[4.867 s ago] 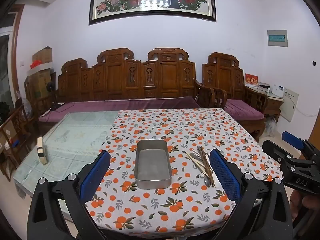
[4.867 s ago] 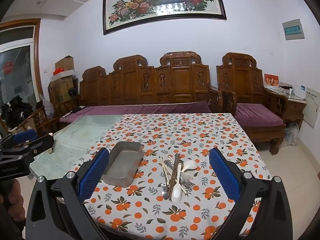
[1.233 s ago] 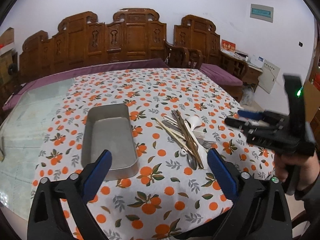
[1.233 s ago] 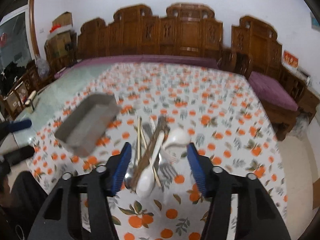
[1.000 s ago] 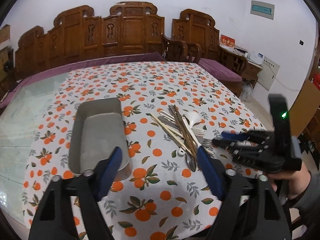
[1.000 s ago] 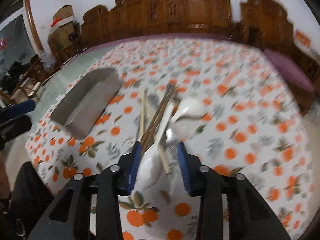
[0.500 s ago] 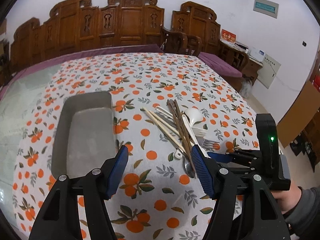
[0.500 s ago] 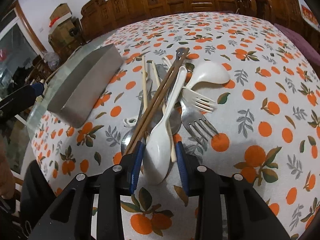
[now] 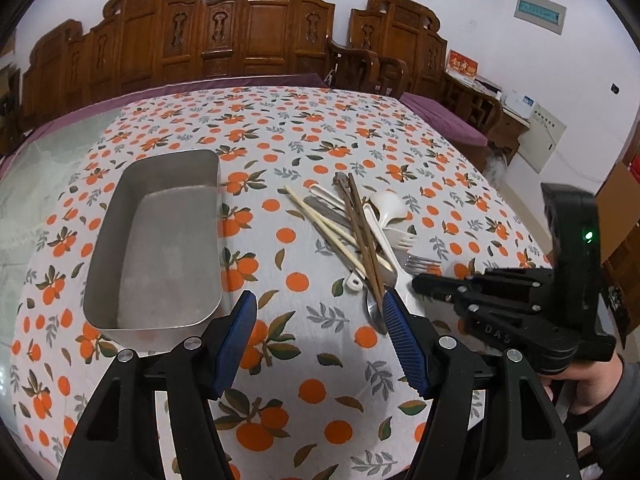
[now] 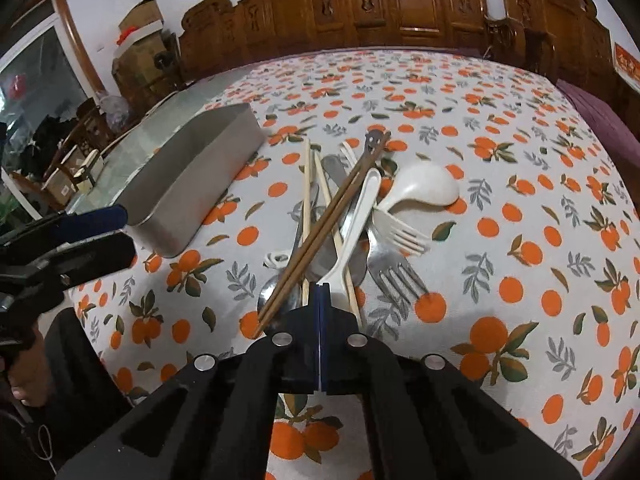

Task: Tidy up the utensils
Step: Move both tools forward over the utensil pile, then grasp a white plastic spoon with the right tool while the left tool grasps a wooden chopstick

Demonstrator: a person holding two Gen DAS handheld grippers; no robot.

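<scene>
Two grippers are at work over the orange-patterned tablecloth, and only one has anything. The right gripper, at the lower middle of its own view, has just been closing and now pinches the near end of the long white spoon, which lies in the pile of utensils at the centre of that frame. The left gripper hangs released at the bottom of its view, nothing between its blue pads, just beside the near corner of the metal tray, which sits empty at the left of that frame. The main risk is that the hold sits at the very tip of a smooth, thin handle, so the spoon may pivot or slip out once raised. A second worry is the tangle: the brown chopsticks run close alongside the spoon, a pale chopstick and the white fork touch or cross it, and a metal fork lies beside it, so a quick lift could drag or flick them across the cloth. Whether a pale chopstick is also caught in the pinch I cannot tell. Swinging toward the tray could also bring the two grippers together.
</scene>
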